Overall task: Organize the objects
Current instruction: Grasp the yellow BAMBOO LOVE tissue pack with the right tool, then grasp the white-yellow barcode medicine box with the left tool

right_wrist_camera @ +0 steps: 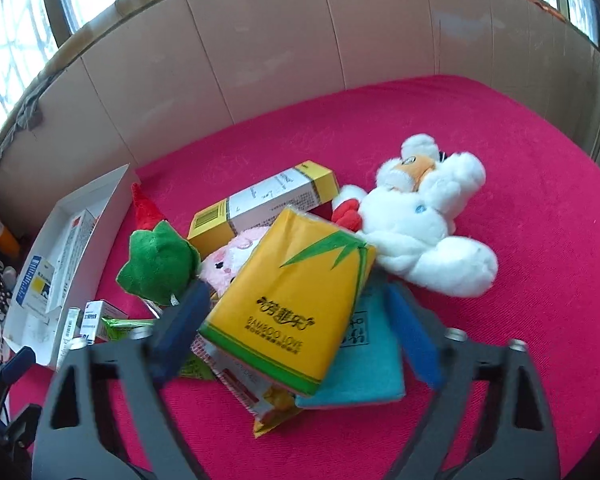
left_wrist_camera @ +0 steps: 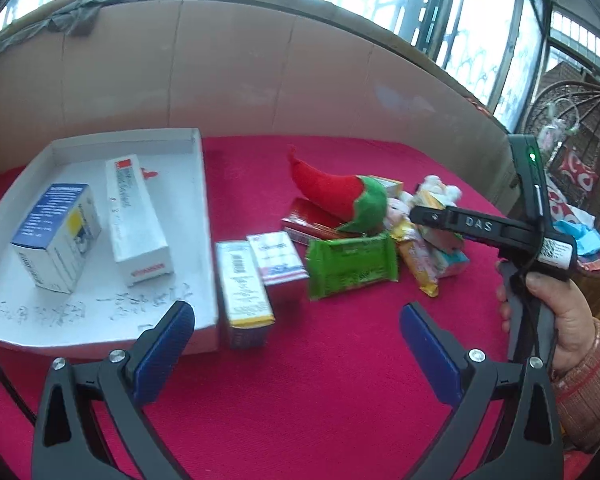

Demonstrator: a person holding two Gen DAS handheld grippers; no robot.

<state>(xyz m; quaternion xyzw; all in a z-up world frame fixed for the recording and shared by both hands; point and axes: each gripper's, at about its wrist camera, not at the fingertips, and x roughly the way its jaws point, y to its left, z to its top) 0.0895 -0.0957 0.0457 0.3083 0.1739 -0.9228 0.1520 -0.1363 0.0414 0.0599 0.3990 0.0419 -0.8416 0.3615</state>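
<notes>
The right claw (right_wrist_camera: 296, 322) sat half open around the yellow pack (right_wrist_camera: 288, 300), ready to grab it; the left claw (left_wrist_camera: 296, 334) was wide open, holding nothing.

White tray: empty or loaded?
Loaded. The white tray holds two cartons: a blue-and-white box and a red-and-white box, side by side.

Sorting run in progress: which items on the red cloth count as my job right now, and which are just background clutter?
Job items:
- yellow tissue pack, between the right gripper fingers
- white tray with two boxes
- loose medicine boxes
- green packet
- chili plush
- white plush

Background:
- wicker chair
- cardboard wall
- blue bag
</notes>
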